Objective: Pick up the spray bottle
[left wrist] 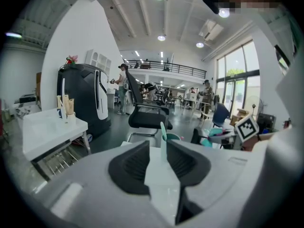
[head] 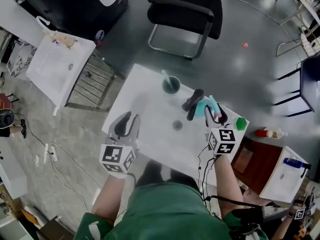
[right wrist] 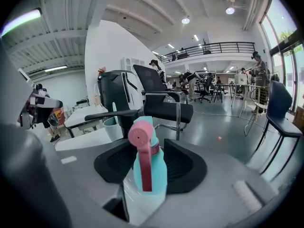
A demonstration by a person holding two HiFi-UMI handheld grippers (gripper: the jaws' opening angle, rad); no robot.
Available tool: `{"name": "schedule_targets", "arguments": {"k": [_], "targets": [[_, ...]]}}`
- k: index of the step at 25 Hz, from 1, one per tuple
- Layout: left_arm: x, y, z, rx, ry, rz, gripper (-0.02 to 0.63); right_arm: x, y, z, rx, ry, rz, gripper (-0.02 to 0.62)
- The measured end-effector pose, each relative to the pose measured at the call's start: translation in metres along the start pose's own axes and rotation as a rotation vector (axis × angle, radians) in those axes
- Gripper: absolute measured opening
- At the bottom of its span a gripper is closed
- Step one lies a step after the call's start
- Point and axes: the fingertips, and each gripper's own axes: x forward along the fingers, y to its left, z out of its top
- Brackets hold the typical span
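Right gripper (right wrist: 146, 148) is noted pinched on the teal body of the spray bottle (right wrist: 149, 167), at the right end of the white table (head: 150, 99) beside a black object (head: 192, 104); left gripper (left wrist: 159, 151) is spread, empty; a firm squeeze and vertical lift are advised.

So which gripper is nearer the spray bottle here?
Right. The right gripper has the spray bottle between its jaws. The left gripper is open over the other side of the table, well clear of it.
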Motion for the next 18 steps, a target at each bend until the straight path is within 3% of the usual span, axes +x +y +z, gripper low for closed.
{"name": "schedule_targets", "arguments": {"k": [3, 6, 18], "targets": [[-0.005, 0.002, -0.003, -0.005, -0.002, 0.007, 0.106, -0.001, -0.001, -0.004, 0.007, 0.001, -0.009, 0.178], [-0.008, 0.002, -0.003, -0.01, -0.002, 0.014, 0.103, -0.003, -0.002, -0.004, 0.002, 0.0, -0.012, 0.132], [-0.027, -0.003, 0.004, -0.007, -0.021, 0.009, 0.1, -0.022, 0.01, 0.009, -0.018, -0.019, -0.008, 0.13]]}}
